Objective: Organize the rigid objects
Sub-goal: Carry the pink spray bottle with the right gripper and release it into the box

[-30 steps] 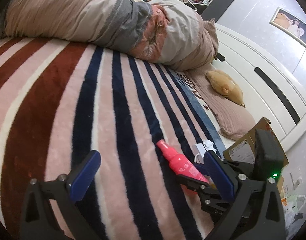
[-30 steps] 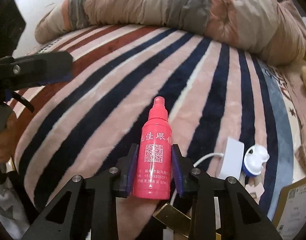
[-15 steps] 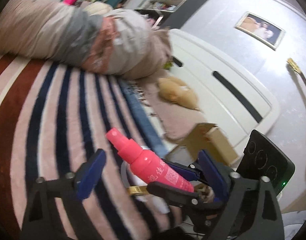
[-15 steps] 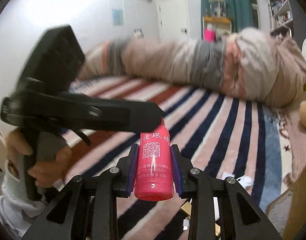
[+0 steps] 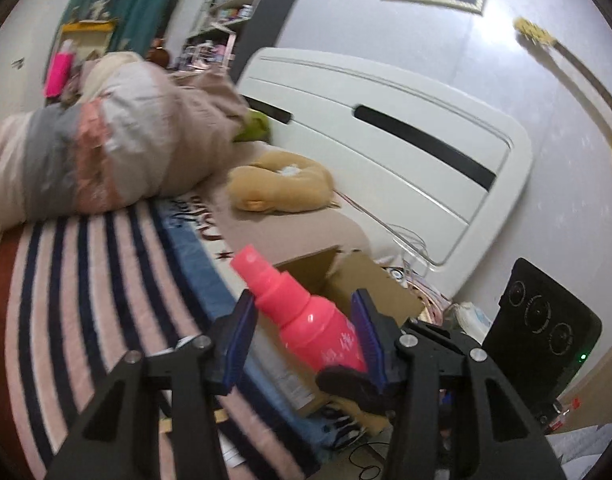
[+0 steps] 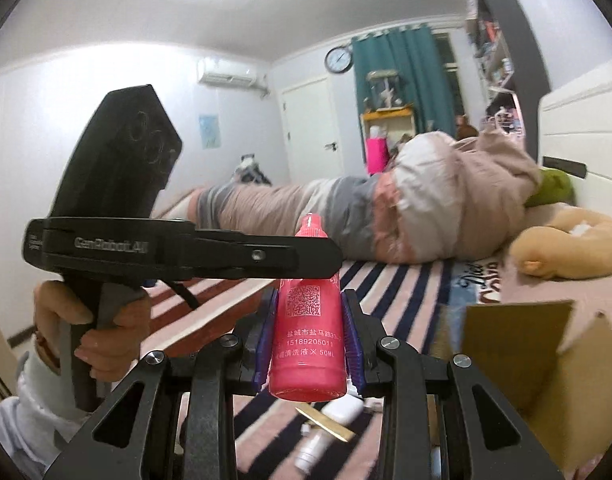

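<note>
Left wrist view: close behind own fingers, facing down-forward toward white panelled headboard (image 5: 386, 160). Right wrist view: close, near level, facing across room toward teal curtain (image 6: 402, 76). Shared: pink plastic spray bottle (image 5: 306, 320) (image 6: 308, 336), striped plush blanket (image 5: 85, 280) (image 6: 386, 284), tan plush toy (image 5: 281, 188) (image 6: 562, 244).

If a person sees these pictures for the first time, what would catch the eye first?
Probably the bright pink spray bottle, clamped upright in the right gripper above the striped blanket. The left gripper is closing around its neck, pads not yet touching. Behind it, an open cardboard box sits by the bed's white headboard.
</note>
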`<state>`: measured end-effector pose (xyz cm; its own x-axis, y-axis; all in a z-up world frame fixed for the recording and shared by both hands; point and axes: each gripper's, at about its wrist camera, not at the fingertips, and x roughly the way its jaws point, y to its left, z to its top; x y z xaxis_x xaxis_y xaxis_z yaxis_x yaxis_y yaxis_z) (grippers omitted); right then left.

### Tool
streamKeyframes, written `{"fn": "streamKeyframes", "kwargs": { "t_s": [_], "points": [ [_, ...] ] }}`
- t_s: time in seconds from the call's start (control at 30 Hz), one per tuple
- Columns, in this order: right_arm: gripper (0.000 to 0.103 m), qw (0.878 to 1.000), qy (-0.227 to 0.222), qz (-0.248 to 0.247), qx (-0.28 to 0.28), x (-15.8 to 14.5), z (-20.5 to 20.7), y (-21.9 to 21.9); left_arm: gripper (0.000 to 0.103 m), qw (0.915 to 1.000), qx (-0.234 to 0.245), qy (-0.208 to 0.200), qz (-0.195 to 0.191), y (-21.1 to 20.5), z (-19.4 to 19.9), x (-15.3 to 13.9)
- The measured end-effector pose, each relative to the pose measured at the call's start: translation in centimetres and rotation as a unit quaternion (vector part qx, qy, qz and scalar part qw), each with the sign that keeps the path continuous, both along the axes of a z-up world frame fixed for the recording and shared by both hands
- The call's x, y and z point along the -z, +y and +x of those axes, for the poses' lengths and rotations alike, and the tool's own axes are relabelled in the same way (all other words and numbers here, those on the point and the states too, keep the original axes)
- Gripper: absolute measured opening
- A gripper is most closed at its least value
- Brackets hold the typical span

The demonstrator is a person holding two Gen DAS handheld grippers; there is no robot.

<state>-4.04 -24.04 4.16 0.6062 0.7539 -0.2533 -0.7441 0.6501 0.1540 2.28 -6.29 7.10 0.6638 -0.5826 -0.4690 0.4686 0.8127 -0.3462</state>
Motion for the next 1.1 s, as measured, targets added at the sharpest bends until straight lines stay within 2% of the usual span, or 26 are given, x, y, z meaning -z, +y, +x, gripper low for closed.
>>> {"fn": "streamKeyframes", "kwargs": {
  "t_s": [0.1,0.27,0.37,0.5,0.6,0.83,0.93,1.0,1.1],
  "points": [
    [0.027,1.0,-0.004,0.012,0.023,0.2,0.3,-3.4,0.042,0.9995,0.024,0.003,0.02,-4.5,1.6,-0.2],
    [0.027,0.996,0.006,-0.018,0.084,1.0,1.1,-8.3,0.033,0.9966,0.062,0.006,0.055,-10.7,3.8,0.2],
    [0.027,0.993,0.041,-0.035,0.106,1.9,2.8,-10.5,0.033,0.9932,0.079,0.018,0.084,-13.8,5.1,1.3],
    [0.027,0.987,0.081,-0.065,0.123,3.5,4.1,-11.7,0.032,0.9882,0.093,0.037,0.116,-15.9,6.2,3.1],
    [0.027,0.981,0.094,-0.095,0.139,4.7,4.9,-11.5,0.032,0.9855,0.096,0.051,0.13,-16.7,6.9,4.2],
    [0.028,0.975,0.129,-0.1,0.154,6.4,5.5,-11.8,0.033,0.9812,0.099,0.076,0.147,-17.6,7.7,6.1],
    [0.028,0.972,0.129,-0.109,0.167,6.5,5.6,-11.9,0.046,0.9824,0.092,0.075,0.144,-17.1,7.5,5.8],
    [0.028,0.97,0.133,-0.109,0.174,6.6,5.7,-12.2,0.058,0.9849,0.085,0.068,0.135,-16.3,7.1,5.2],
    [0.028,0.97,0.136,-0.105,0.175,6.4,5.2,-12.2,0.066,0.9884,0.069,0.053,0.124,-14.5,6.1,4.1]
  ]
}}
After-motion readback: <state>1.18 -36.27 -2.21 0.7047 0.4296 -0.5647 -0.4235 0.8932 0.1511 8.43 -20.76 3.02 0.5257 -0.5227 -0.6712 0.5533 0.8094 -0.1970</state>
